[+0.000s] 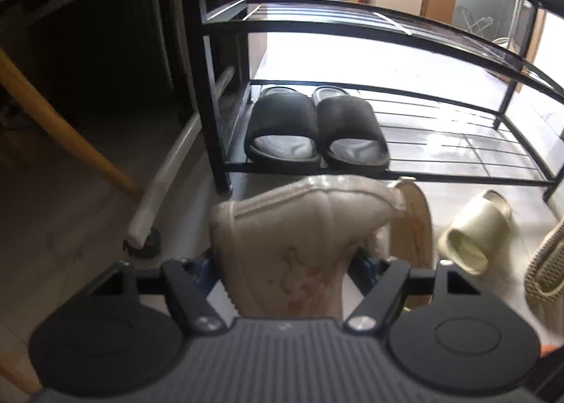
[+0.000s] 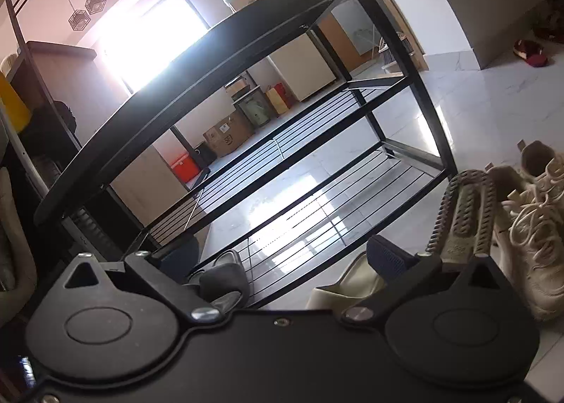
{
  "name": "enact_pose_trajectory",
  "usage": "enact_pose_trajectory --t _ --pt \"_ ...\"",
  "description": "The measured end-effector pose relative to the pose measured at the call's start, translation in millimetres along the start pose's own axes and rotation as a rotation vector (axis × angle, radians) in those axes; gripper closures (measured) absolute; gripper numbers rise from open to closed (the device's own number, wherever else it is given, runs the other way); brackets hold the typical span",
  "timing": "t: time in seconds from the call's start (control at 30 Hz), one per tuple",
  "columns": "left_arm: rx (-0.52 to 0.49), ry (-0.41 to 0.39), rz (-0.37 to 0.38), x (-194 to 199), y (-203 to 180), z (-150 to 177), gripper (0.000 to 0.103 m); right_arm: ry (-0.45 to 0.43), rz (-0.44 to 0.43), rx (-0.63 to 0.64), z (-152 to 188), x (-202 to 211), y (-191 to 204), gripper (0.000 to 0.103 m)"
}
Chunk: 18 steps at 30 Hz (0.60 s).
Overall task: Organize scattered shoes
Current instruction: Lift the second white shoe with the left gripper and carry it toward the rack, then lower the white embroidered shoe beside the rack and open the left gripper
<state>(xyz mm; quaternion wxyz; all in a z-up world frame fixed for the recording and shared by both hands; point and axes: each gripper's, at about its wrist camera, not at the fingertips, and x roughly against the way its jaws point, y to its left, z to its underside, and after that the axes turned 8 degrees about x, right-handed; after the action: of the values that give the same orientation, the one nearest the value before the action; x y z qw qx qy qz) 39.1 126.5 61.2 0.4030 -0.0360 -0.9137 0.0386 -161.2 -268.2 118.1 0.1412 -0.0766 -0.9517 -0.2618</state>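
Left gripper (image 1: pixel 285 262) is clamped on a beige slipper (image 1: pixel 299 227), toe aimed at twelve o'clock toward the bottom shelf of the black shoe rack (image 1: pixel 387 174). Black slides (image 1: pixel 317 128) already sit at the shelf's left end, so the free wire lies at about one o'clock of them. Right gripper (image 2: pixel 282 262) carries nothing, fingers standing apart, pointed across the rack.

Risk now, as I judge it: the slipper hangs low and could catch the rack's front bar, or nudge the black slides out of line if it goes in too far left. The hold sits on soft material, so a twist might let it slip.

Left view shows the cream slide (image 1: pixel 476 230) lying on the floor at three o'clock. Only the right view shows the laced sneakers (image 2: pixel 532 227) waiting on the floor at three o'clock.
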Motion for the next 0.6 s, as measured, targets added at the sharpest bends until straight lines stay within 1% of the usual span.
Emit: enact_pose_trajectory --t 0.07,0.2,0.3,0.47,0.6 --pt "-0.011 -0.001 -0.019 -11 -1 -2 0.031 -0.005 0.001 0.005 0 0 2 0.000" --pt "-0.093 -0.011 -0.077 -41 -9 1 0.030 0.003 0.006 0.021 2 -6 7 0.000" --pt "-0.136 0.002 -0.115 -59 -13 8 0.030 0.012 0.010 0.048 3 -11 13 0.000" --pt "-0.151 0.092 -0.144 -77 -10 24 0.031 0.018 0.006 0.063 5 -13 19 0.000" --pt "-0.255 0.123 -0.168 -82 -19 42 0.032 0.020 0.003 0.061 6 -13 20 0.000"
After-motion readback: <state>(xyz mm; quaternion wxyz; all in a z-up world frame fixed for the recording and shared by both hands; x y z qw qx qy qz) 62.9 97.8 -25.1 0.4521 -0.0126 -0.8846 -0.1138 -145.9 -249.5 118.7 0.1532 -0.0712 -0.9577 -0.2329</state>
